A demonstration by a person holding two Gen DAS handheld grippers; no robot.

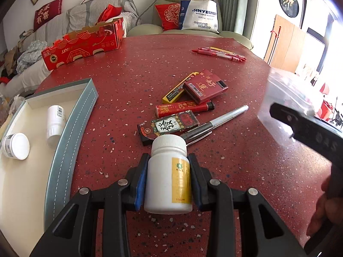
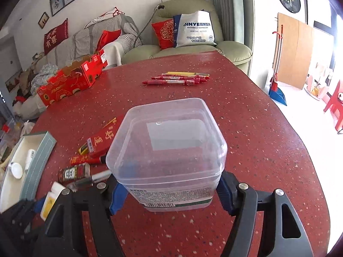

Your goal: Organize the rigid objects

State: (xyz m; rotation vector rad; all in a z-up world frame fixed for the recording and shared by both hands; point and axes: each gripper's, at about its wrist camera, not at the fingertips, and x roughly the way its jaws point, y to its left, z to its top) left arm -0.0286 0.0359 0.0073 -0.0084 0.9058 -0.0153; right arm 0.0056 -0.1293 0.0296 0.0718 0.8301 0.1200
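Note:
My left gripper (image 1: 168,177) is shut on a white pill bottle (image 1: 166,171) with a yellow label, held above the red table (image 1: 235,171). The bottle also shows in the right wrist view (image 2: 50,201). My right gripper (image 2: 169,194) is shut on a clear plastic container (image 2: 169,150), held above the table; it appears blurred at the right in the left wrist view (image 1: 285,98). A grey-blue tray (image 1: 70,137) at the left holds a white bottle (image 1: 55,122) lying down and a white jar (image 1: 16,146).
Cigarette packs (image 1: 205,85), a red lighter (image 1: 184,108), a yellow box (image 1: 178,88), a patterned pack (image 1: 169,126) and a silver pen (image 1: 216,123) lie mid-table. Red pens (image 1: 220,53) lie far right. A red carton (image 1: 83,42) stands far left. Sofas lie beyond.

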